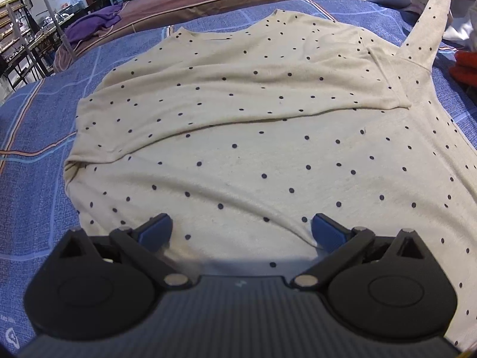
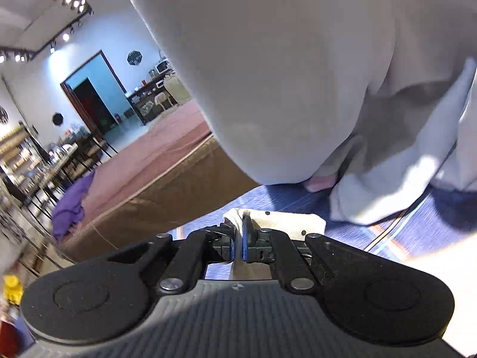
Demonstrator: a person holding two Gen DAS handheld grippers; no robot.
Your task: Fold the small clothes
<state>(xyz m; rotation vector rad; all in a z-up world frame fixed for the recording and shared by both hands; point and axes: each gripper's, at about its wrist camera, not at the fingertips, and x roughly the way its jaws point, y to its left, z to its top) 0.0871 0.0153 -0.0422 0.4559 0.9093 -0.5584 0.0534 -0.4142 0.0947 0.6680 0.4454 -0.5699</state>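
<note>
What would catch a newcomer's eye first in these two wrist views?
The cream polka-dot shirt spread over the blue bedcover, one sleeve lifted toward the upper right. The left gripper hovers open at the near hem. In the right wrist view, the right gripper is clamped on dotted cream fabric, beneath a looming grey garment.

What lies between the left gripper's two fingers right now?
Only the spread cream polka-dot shirt. In the left wrist view the left gripper is open just above the shirt's near part, and nothing else sits between its fingers.

Lifted sleeve (image 1: 432, 21) — tip cut off at top edge
</note>
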